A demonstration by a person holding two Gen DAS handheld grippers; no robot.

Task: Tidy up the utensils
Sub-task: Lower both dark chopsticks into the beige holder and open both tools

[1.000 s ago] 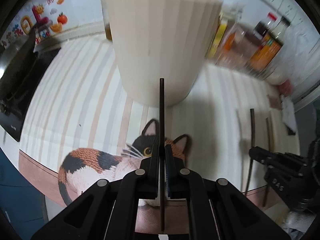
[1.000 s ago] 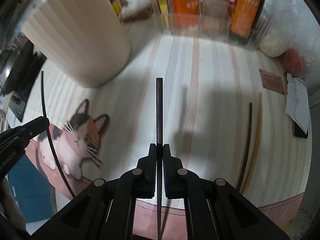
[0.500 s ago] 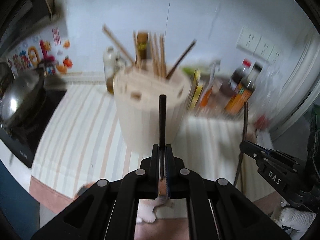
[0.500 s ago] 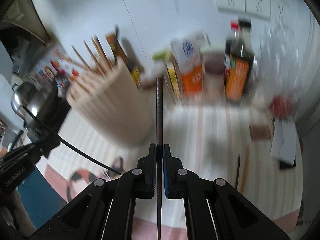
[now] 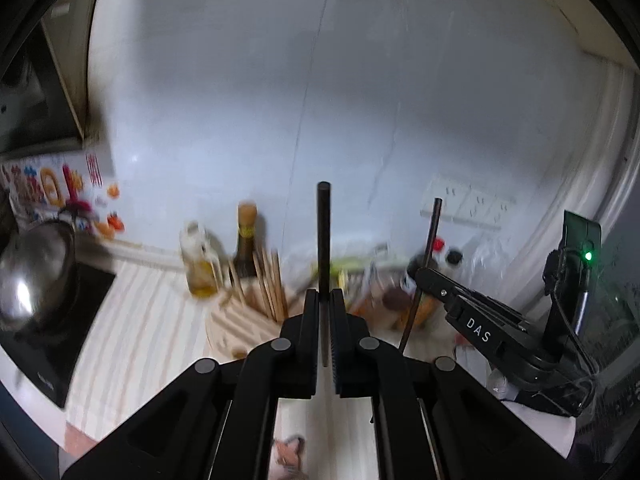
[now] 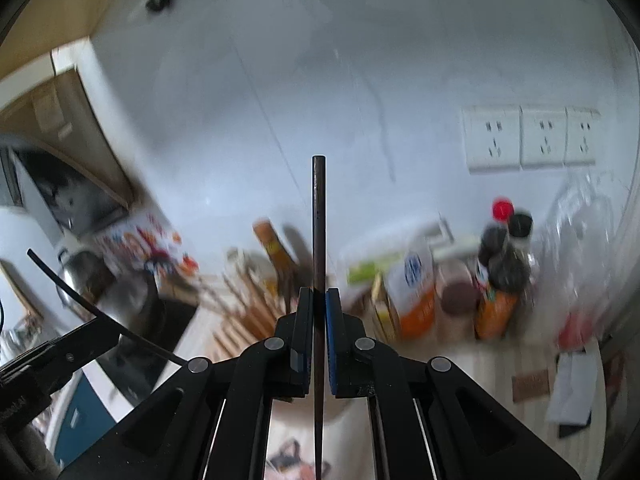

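My left gripper (image 5: 324, 300) is shut on a dark chopstick (image 5: 323, 240) that points up and forward, high above the counter. My right gripper (image 6: 319, 300) is shut on a second dark chopstick (image 6: 319, 220), held the same way. The right gripper also shows at the right of the left wrist view (image 5: 424, 276). The left gripper shows at the lower left of the right wrist view (image 6: 116, 330). The cream ribbed utensil holder (image 5: 236, 328) with several wooden chopsticks (image 5: 268, 280) stands below and ahead of both grippers; it is blurred in the right wrist view (image 6: 240, 320).
Bottles and seasoning boxes (image 6: 416, 292) line the wall to the right of the holder. An oil bottle (image 5: 200, 264) and a dark bottle (image 5: 246, 248) stand behind it. A metal pot (image 5: 36, 272) sits on the stove at left. The striped counter (image 5: 140, 340) has a cat mat (image 6: 288, 460).
Both grippers have risen and tilted upward with their chopsticks. The holder has dropped from filling the view to sitting low in it, and the wall now fills most of both views.
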